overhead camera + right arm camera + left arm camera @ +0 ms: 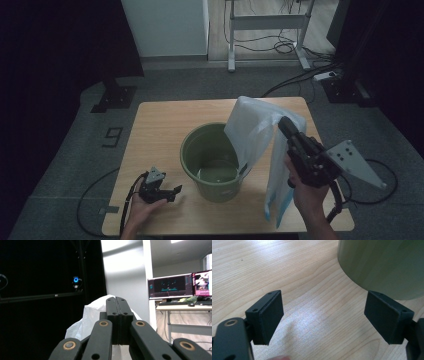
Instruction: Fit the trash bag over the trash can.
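Hanging from the right gripper (pixel 284 124), the white bag (pixel 260 135) drapes over the near right rim of the green bucket (pixel 212 162), one fold dipping inside and a longer one trailing down the outside toward the table's (pixel 165 120) front edge. The right gripper's jaws are pressed together on a top edge of the film; in the right gripper view the bag (pixel 87 317) bulges up just behind the closed jaws. It looks like a thin plastic liner: very light, limp, with no stiffness of its own, and probably slick, so a pinch on a single layer could slide out, while a gathered hem would hold better. It should not break, though a hard tug against the rim might stretch or tear it. The sensible places to take hold are along the mouth edge, well apart from the present pinch, so the opening can be spread over the rim. The left gripper (pixel 172 192) rests low on the table near the bucket's left side, its jaws spread with nothing between them; in its own view the bucket (pixel 384 265) wall stands just ahead.
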`<state>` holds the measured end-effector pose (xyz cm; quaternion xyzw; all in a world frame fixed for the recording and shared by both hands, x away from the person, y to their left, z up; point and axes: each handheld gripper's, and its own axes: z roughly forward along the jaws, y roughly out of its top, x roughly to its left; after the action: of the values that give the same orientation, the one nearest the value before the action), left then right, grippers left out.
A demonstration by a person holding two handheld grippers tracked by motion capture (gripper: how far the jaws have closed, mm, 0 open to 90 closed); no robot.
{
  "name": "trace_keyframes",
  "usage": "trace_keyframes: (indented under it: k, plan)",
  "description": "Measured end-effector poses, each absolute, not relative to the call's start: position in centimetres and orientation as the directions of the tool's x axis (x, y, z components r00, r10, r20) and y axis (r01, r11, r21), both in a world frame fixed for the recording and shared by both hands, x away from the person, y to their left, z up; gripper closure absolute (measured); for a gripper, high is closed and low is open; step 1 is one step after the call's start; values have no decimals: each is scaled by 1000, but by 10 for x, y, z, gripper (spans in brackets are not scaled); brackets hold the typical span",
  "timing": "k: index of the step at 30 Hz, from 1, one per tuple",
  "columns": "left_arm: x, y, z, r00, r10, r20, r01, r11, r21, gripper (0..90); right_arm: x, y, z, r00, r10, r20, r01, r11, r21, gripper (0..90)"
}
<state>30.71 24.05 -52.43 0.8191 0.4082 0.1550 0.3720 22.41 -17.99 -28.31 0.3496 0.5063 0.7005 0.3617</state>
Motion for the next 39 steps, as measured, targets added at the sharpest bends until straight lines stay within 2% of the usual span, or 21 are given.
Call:
trace_keyframes:
  k: [11, 26, 35, 39]
  plan:
    - [307, 242, -524, 617, 785, -49, 554, -390, 736, 154, 243, -146, -329, -521, 847, 107, -40, -149, 988, 891]
    - [307, 242, -525, 616, 786, -49, 555, -389, 735, 154, 257, -128, -374, -540, 832, 131, 87, -100, 991, 890]
    - [307, 242, -525, 616, 786, -48, 556, -390, 734, 154, 250, -118, -395, -570, 811, 129, 131, -66, 989, 889]
    - [307, 242, -525, 615, 787, -48, 557, -390, 733, 154, 249, -118, -404, -584, 793, 174, 185, -79, 980, 875]
